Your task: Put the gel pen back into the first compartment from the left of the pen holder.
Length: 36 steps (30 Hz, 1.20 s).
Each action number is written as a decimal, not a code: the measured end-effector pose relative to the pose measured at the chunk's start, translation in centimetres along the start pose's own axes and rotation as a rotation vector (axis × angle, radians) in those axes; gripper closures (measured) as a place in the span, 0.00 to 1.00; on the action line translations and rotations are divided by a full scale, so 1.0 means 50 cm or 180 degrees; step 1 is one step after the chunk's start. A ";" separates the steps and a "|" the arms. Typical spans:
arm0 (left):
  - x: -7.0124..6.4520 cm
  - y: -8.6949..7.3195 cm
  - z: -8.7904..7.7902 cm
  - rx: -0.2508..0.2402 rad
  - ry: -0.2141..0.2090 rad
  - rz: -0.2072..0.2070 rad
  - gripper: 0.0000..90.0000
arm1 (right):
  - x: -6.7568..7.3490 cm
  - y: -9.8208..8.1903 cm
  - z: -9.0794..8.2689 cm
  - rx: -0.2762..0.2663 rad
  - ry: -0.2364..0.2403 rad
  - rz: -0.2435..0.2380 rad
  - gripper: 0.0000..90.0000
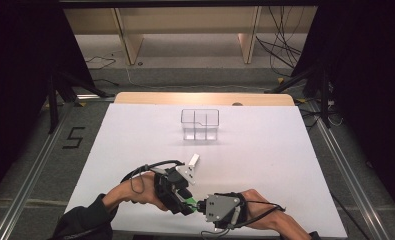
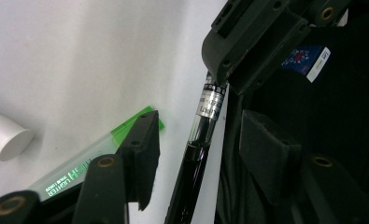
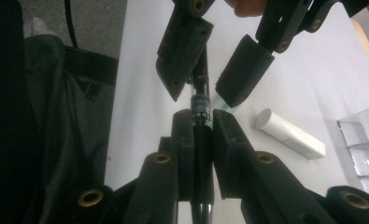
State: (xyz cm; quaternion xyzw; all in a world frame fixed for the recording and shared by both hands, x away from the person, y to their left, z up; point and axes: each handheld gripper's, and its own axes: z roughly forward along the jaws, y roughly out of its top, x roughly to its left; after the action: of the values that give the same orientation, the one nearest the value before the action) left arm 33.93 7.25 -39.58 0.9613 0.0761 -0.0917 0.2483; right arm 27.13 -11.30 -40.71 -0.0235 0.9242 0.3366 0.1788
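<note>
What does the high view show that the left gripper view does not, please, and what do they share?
High view alone: the clear divided box toward the table's far edge and the person's forearms. Left gripper view alone: the print on the green highlighter and the label on the black pen that the right claw clamps. Both: the white table and the white tube.

Left gripper [image 1: 185,192] half-spread (right gripper [image 3: 202,135] clamped)

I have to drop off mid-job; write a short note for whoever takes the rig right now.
Right gripper: shut on the black pen with a clear, labelled section, above the white table.
Left gripper: jaws astride the pen's free end, pads not yet pressing.
Green-capped translucent highlighter and white cylinder lie on the table; clear divided organiser stands farther back.
Done: pen lifted. Left: close the left gripper, probably uncap or hand over.
</note>
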 end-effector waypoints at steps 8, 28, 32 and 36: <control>0.002 0.002 0.015 0.0104 -0.0047 0.0082 0.60 | 0.004 -0.001 0.004 0.0010 0.0074 -0.0051 0.89; -0.003 0.010 0.030 0.0203 -0.0218 0.0246 0.78 | 0.008 -0.002 0.009 -0.0025 0.0123 -0.0083 0.89; -0.002 0.009 0.031 0.0212 -0.0263 0.0252 0.84 | 0.008 -0.003 0.009 -0.0026 0.0175 -0.0087 0.89; -0.003 0.009 0.030 0.0204 -0.0311 0.0279 0.87 | 0.008 -0.005 0.010 -0.0041 0.0185 -0.0087 0.89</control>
State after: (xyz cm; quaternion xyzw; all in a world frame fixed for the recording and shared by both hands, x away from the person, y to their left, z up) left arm 33.67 6.12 -40.65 0.9656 0.0188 -0.1300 0.2245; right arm 26.97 -11.15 -41.33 -0.0471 0.9264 0.3392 0.1563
